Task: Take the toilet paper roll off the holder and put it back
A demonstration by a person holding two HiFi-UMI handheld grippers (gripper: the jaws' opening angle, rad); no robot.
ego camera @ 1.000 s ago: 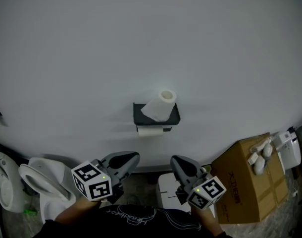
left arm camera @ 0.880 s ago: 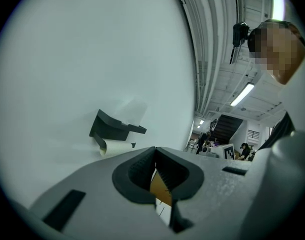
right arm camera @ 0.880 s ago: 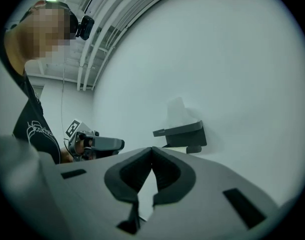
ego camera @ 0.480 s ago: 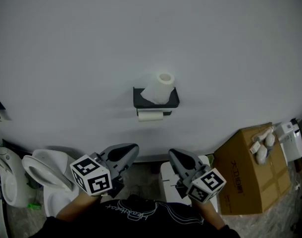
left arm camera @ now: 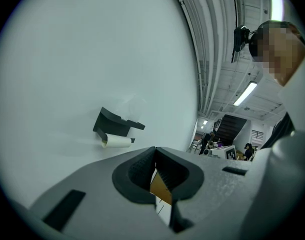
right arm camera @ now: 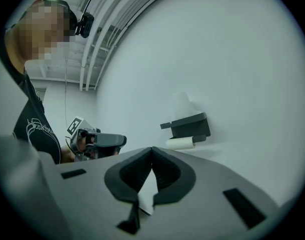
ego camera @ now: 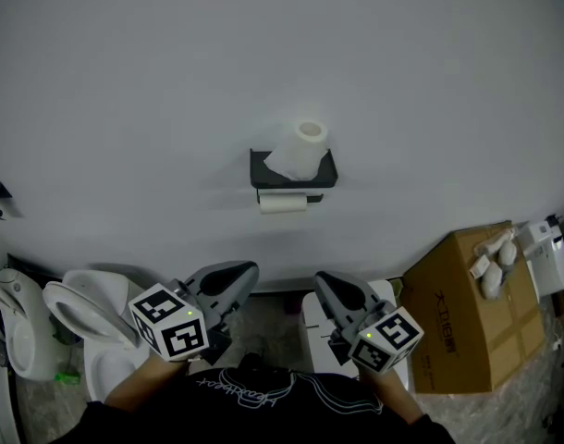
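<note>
A black wall holder [ego camera: 292,176] carries one white toilet paper roll [ego camera: 283,202] on its bar below the shelf. A second roll [ego camera: 300,148] stands tilted on top of the shelf. My left gripper [ego camera: 238,278] and right gripper [ego camera: 328,285] are low in the head view, well short of the holder, side by side and pointing at the wall. Both are shut with nothing in them. The left gripper view shows the holder [left arm camera: 115,124] and hung roll [left arm camera: 117,141] above the touching jaw tips [left arm camera: 155,150]. The right gripper view shows the holder [right arm camera: 190,125] and roll [right arm camera: 180,143] likewise.
A white toilet [ego camera: 88,317] stands at the lower left. A cardboard box [ego camera: 462,317] with small white items [ego camera: 490,276] on it stands at the right. A white bin or stool [ego camera: 337,326] sits below the right gripper. The wall around the holder is bare.
The head view has shifted slightly, so the holder sits a little higher in the picture than a second ago. Both grippers stay low, shut and nearly in the same place.
</note>
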